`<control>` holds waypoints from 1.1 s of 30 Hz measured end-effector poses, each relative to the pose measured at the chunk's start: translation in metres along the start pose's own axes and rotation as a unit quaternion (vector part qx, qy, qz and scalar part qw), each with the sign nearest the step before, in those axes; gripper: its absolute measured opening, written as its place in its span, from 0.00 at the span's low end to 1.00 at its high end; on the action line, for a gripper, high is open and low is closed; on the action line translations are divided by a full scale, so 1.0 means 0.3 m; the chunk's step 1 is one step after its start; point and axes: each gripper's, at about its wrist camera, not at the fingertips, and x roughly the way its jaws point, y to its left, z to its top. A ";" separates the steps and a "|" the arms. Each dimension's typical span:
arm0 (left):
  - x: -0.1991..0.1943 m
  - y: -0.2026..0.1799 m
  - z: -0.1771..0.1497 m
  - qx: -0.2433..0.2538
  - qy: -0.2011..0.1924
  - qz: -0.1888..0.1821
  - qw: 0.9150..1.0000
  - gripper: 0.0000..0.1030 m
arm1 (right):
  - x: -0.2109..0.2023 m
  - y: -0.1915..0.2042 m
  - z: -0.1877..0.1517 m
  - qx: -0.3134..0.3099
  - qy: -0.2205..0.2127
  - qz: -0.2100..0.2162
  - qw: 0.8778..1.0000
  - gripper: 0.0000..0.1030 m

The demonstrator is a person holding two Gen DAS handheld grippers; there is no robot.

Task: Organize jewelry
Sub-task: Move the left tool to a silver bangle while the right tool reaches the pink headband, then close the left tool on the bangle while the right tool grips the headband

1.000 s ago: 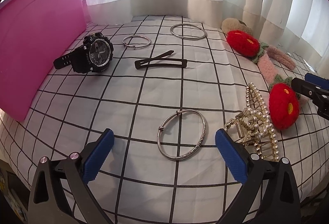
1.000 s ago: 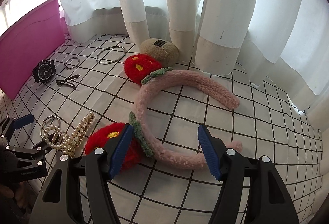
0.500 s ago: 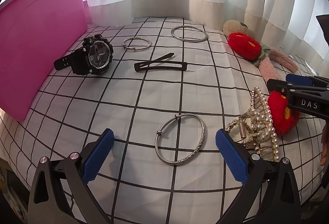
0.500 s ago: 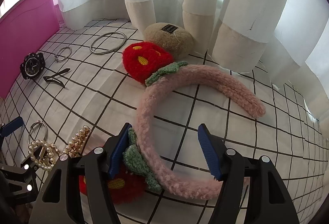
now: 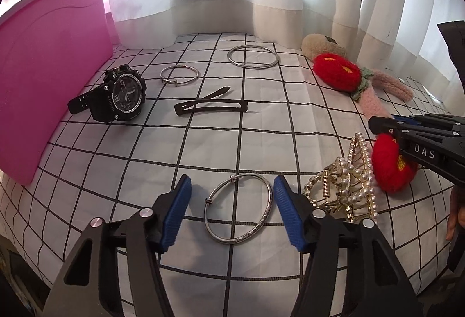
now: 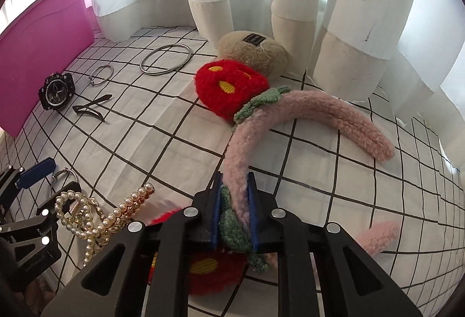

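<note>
A silver bangle [image 5: 238, 209] lies flat on the checked cloth [image 5: 261, 142]. My left gripper [image 5: 232, 212] straddles it, jaws closing, and the blue pads still stand a little apart from the ring. My right gripper [image 6: 234, 212] is closing too, and its pads press on the fuzzy pink headband [image 6: 319, 107] beside a green knitted leaf. One of the headband's red flowers [image 6: 226, 87] lies farther off. The other is partly hidden under the right gripper. A pearl hair claw [image 5: 348, 189] rests between the two grippers.
A tall pink bin [image 5: 43, 70] stands at the left. Near it lie a black watch [image 5: 122, 99], a black hair clip [image 5: 212, 107], a thin bangle [image 5: 180, 74] and a large metal ring [image 5: 252, 56]. A beige plush piece [image 6: 255, 49] sits by the white curtains.
The right gripper moved forward and down over the headband and closed on it. The left gripper's jaws narrowed around the silver bangle while the hand stayed put.
</note>
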 end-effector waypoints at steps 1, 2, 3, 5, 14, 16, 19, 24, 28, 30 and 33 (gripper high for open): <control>-0.003 -0.006 -0.001 0.004 -0.001 0.001 1.000 0.43 | -0.006 -0.008 -0.005 0.009 -0.002 0.004 1.000 0.15; -0.003 -0.008 -0.004 0.005 -0.002 0.001 1.000 0.43 | -0.012 -0.014 -0.010 0.016 -0.005 0.005 1.000 0.15; -0.004 -0.005 -0.006 0.003 -0.003 -0.002 1.000 0.43 | -0.017 -0.018 -0.015 0.022 -0.007 0.006 1.000 0.15; -0.007 0.003 -0.008 -0.003 -0.003 -0.006 1.000 0.43 | -0.028 -0.023 -0.027 0.030 -0.013 0.005 0.999 0.15; -0.061 0.017 -0.008 -0.013 -0.014 -0.012 1.000 0.39 | -0.091 -0.038 -0.066 0.057 -0.038 0.018 0.997 0.15; -0.076 0.017 0.000 -0.012 -0.017 -0.013 1.000 0.39 | -0.118 -0.055 -0.079 0.072 -0.051 0.034 0.996 0.15; -0.092 0.023 0.016 -0.013 -0.019 -0.014 1.000 0.39 | -0.140 -0.066 -0.085 0.089 -0.060 0.046 0.993 0.15; -0.130 0.050 0.042 -0.017 -0.027 -0.015 0.999 0.39 | -0.166 -0.055 -0.080 0.095 -0.062 0.048 0.992 0.15; -0.171 0.067 0.068 -0.017 -0.036 -0.009 0.999 0.39 | -0.201 -0.045 -0.074 0.095 -0.067 0.045 0.992 0.15; -0.199 0.076 0.086 -0.017 -0.042 -0.008 0.999 0.39 | -0.222 -0.036 -0.064 0.094 -0.071 0.044 0.992 0.15; -0.250 0.092 0.119 -0.018 -0.054 -0.005 0.998 0.39 | -0.268 -0.025 -0.041 0.093 -0.079 0.046 0.991 0.15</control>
